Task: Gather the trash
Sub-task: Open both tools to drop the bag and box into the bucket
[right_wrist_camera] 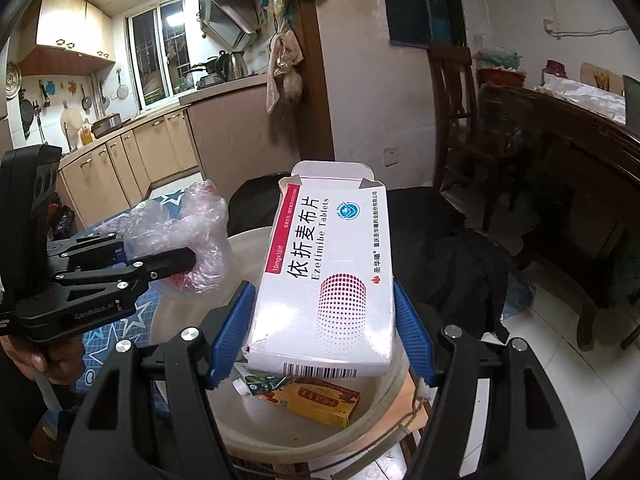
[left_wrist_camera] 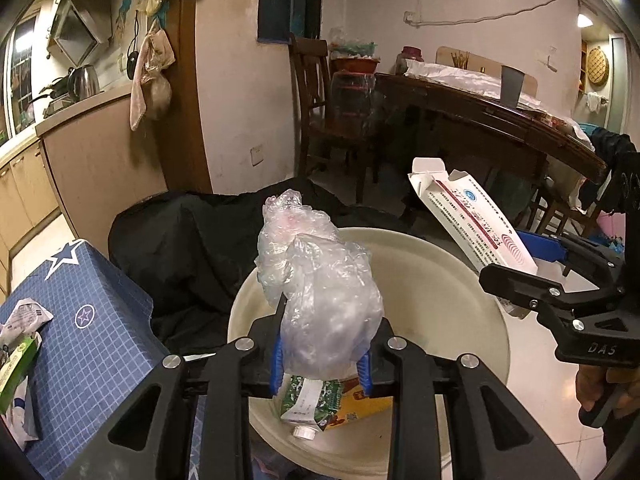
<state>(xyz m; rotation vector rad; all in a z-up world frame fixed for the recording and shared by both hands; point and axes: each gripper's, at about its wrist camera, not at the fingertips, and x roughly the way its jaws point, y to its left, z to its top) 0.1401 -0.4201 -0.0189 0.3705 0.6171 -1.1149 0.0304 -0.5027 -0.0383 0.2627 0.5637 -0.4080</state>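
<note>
My left gripper point(left_wrist_camera: 320, 360) is shut on a crumpled clear plastic bag point(left_wrist_camera: 320, 280) and holds it above a cream bucket point(left_wrist_camera: 460, 280). My right gripper point(right_wrist_camera: 324, 336) is shut on a white medicine box point(right_wrist_camera: 332, 264) with an open top flap, also held over the bucket point(right_wrist_camera: 192, 320). In the left wrist view the box point(left_wrist_camera: 476, 220) and right gripper point(left_wrist_camera: 532, 276) are at the right. In the right wrist view the bag point(right_wrist_camera: 192, 236) and left gripper point(right_wrist_camera: 160, 260) are at the left. A green carton point(left_wrist_camera: 312, 404) and a yellow box point(right_wrist_camera: 316, 400) lie in the bucket.
A table with a blue star-patterned cloth point(left_wrist_camera: 80, 320) stands at the left, with a green box point(left_wrist_camera: 20, 364) and wrappers on it. A black bag point(left_wrist_camera: 192, 248) lies behind the bucket. A dark wooden table point(left_wrist_camera: 500, 120) and chairs stand at the back right. Kitchen counters point(right_wrist_camera: 132, 148) are at the left.
</note>
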